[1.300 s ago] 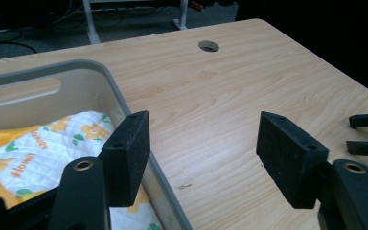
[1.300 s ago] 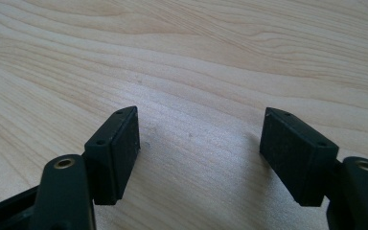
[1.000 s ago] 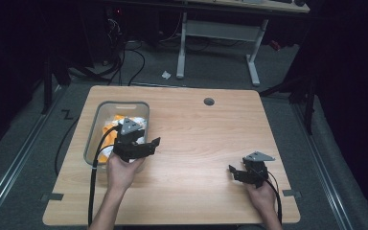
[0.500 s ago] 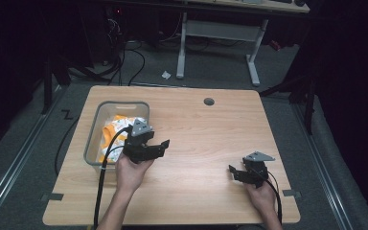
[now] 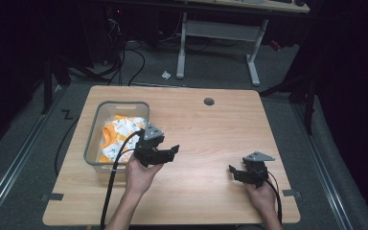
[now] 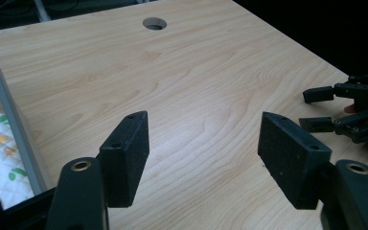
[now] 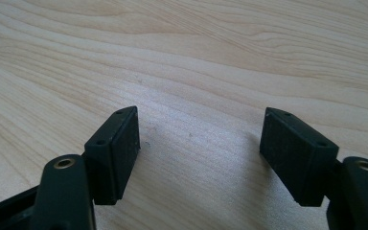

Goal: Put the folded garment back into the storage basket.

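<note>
1. Three views, the high view first. Two hand-held grippers hover over a wooden table [image 5: 211,129]. The left gripper [image 5: 171,152] has come away from the clear bin [image 5: 92,143] since a second ago, when it stood over the bin's contents; now it sits just beside the bin's right wall, jaws spread and empty. The white-and-orange patterned cloth [image 5: 120,132] lies inside the bin, behind the left fingers. The right gripper [image 5: 234,172] has stayed where it was, well apart from the bin, jaws released.
2. Left gripper view: both black pads [image 6: 127,155] stand wide apart with bare wood between them. The bin's rim [image 6: 9,120] and a corner of cloth [image 6: 0,153] lie off to the left of the fingers. The right gripper [image 6: 316,110] shows far right.
3. Right gripper view: open pads [image 7: 115,151], nothing but table grain [image 7: 196,57] between and ahead.
4. Judgement: leaving empty-handed suggests the cloth is either just deposited or not yet picked.
</note>
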A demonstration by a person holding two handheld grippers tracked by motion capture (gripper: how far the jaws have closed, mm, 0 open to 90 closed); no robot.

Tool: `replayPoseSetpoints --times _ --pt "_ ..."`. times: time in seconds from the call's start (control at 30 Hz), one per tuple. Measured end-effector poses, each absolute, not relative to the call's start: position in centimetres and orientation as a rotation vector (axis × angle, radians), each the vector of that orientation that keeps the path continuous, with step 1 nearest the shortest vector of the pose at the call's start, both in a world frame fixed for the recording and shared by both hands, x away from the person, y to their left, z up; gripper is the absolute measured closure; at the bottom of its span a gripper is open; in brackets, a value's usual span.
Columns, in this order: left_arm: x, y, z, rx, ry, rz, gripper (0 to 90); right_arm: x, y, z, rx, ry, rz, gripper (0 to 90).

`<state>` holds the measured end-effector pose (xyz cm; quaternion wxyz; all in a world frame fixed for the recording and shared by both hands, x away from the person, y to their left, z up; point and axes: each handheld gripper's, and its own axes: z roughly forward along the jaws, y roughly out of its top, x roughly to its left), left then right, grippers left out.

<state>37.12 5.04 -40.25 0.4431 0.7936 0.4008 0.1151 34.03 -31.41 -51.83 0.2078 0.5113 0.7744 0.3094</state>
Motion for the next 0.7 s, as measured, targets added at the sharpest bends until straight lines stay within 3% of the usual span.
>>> replayPoseSetpoints --times 0.7 --pt "36.9 2.9 -41.5 1.986 0.960 0.266 35.9 34.0 -31.4 -51.8 1.423 2.156 0.861 30.3"
